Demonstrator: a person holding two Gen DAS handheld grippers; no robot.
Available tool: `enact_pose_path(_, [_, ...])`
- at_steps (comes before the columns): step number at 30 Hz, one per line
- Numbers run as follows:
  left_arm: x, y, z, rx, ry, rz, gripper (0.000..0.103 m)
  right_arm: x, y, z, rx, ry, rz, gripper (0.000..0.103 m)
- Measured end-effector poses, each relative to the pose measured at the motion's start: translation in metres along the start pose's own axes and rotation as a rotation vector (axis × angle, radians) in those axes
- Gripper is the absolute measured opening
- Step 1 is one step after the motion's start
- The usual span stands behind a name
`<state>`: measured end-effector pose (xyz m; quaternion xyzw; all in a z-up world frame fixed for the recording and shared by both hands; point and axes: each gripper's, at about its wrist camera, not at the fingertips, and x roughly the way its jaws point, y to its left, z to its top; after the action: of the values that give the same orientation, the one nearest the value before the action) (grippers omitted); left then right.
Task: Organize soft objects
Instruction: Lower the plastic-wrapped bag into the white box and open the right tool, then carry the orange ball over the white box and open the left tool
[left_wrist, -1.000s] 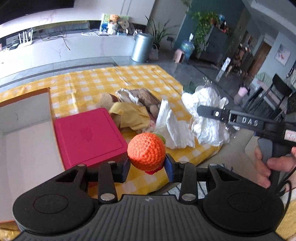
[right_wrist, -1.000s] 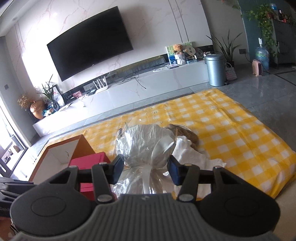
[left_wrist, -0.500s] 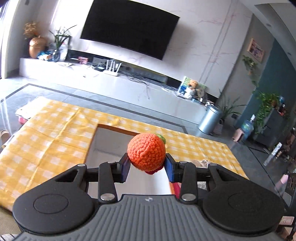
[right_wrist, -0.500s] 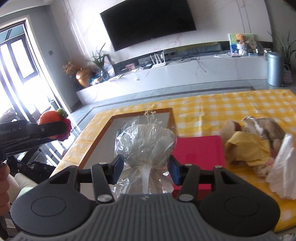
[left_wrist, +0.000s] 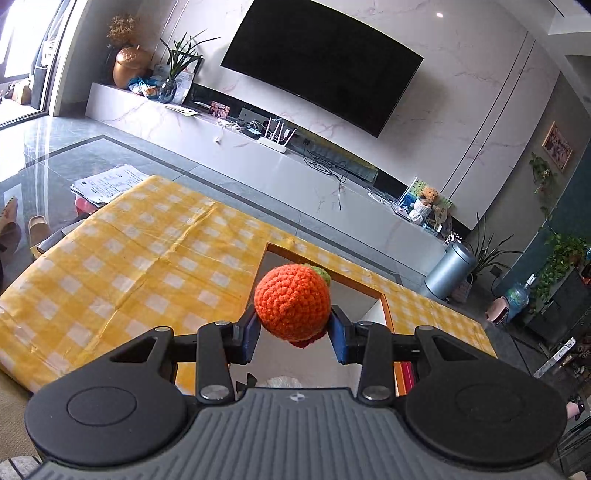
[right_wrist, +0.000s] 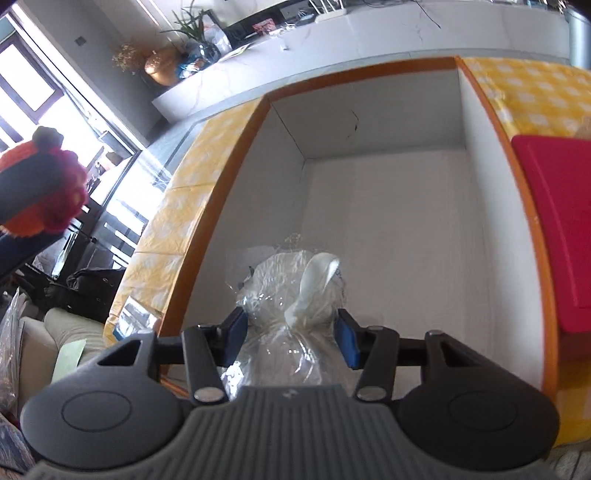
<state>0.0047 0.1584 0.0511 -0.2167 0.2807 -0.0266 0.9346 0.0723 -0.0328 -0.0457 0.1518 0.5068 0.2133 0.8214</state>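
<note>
My left gripper (left_wrist: 293, 334) is shut on an orange crocheted ball (left_wrist: 291, 302) with a green tip, held above the near end of the open box (left_wrist: 384, 297). The ball also shows at the left edge of the right wrist view (right_wrist: 40, 192). My right gripper (right_wrist: 291, 338) is shut on a clear plastic-wrapped bundle (right_wrist: 291, 295) and holds it inside the near end of the white box with orange rim (right_wrist: 406, 206).
The box sits on a yellow checked cloth (left_wrist: 122, 266). A red lid (right_wrist: 557, 221) lies right of the box. A TV stand (left_wrist: 258, 158) and a metal bin (left_wrist: 448, 273) stand beyond on the grey floor.
Both grippers have swung left from the pile of soft things toward the box. The right gripper has tilted down and lowered the wrapped bundle into the box. The left still holds the ball.
</note>
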Motion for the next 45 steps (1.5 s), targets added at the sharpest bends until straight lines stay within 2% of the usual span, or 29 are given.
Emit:
enact_pose_path(2, [0.0,0.002,-0.001,-0.005,-0.002,0.002,0.044,0.01,0.003,0.004,0.015,0.0,-0.011,0.052])
enact_pose_path(5, [-0.001,0.007,-0.001,-0.03,0.004,-0.005,0.044,0.011,0.003,0.004,0.073,-0.059,-0.065,0.052])
enact_pose_path(8, [-0.004,0.008,-0.001,-0.031,-0.003,0.005,0.044,0.013,-0.003,0.006,0.162,-0.1,-0.128,0.058])
enact_pose_path(9, [-0.004,0.008,-0.001,-0.026,-0.007,0.008,0.044,0.02,0.0,0.006,0.129,-0.063,-0.129,0.065])
enact_pose_path(11, [-0.003,0.007,-0.001,-0.014,-0.001,0.001,0.044,0.033,0.013,0.003,0.006,0.076,-0.082,0.078])
enact_pose_path(13, [-0.001,0.007,-0.002,-0.017,0.013,-0.004,0.044,0.036,0.022,-0.002,-0.058,0.155,-0.025,0.082])
enact_pose_path(14, [0.001,0.008,-0.001,-0.021,0.02,-0.001,0.044,0.033,0.024,-0.004,-0.076,0.161,-0.03,0.084])
enact_pose_path(15, [0.002,0.009,-0.001,-0.024,0.025,0.003,0.044,0.027,0.025,-0.003,-0.088,0.15,-0.027,0.092])
enact_pose_path(17, [0.002,0.009,-0.002,-0.018,0.027,0.008,0.044,0.012,0.019,0.003,-0.076,0.108,-0.033,0.097])
enact_pose_path(20, [0.001,0.006,-0.004,-0.005,0.024,0.009,0.044,-0.016,0.005,0.016,-0.056,0.048,-0.056,0.097])
enact_pose_path(23, [0.005,-0.001,-0.007,0.013,0.039,-0.004,0.044,-0.046,-0.007,0.025,-0.049,-0.002,-0.034,0.099])
enact_pose_path(26, [0.016,-0.015,-0.014,0.067,0.092,-0.027,0.044,-0.082,-0.023,0.025,-0.083,-0.096,-0.071,0.1])
enact_pose_path(29, [0.028,-0.034,-0.027,0.137,0.15,-0.07,0.044,-0.109,-0.033,0.021,-0.167,-0.187,-0.171,0.1])
enact_pose_path(32, [0.045,-0.05,-0.041,0.181,0.226,-0.11,0.044,-0.126,-0.044,0.013,-0.226,-0.242,-0.263,0.1])
enact_pose_path(34, [0.057,-0.058,-0.052,0.202,0.277,-0.117,0.044,-0.135,-0.053,0.01,-0.229,-0.273,-0.311,0.1])
enact_pose_path(36, [0.069,-0.066,-0.063,0.229,0.319,-0.107,0.044,-0.148,-0.072,0.009,-0.177,-0.34,-0.338,0.1])
enact_pose_path(40, [0.09,-0.081,-0.081,0.295,0.402,-0.096,0.044,-0.153,-0.102,0.01,-0.086,-0.345,-0.296,0.1])
enact_pose_path(42, [0.099,-0.084,-0.089,0.332,0.473,-0.099,0.044,-0.147,-0.111,0.011,-0.063,-0.331,-0.296,0.1])
enact_pose_path(45, [0.108,-0.082,-0.096,0.31,0.533,-0.112,0.044,-0.138,-0.118,0.011,-0.047,-0.305,-0.296,0.1])
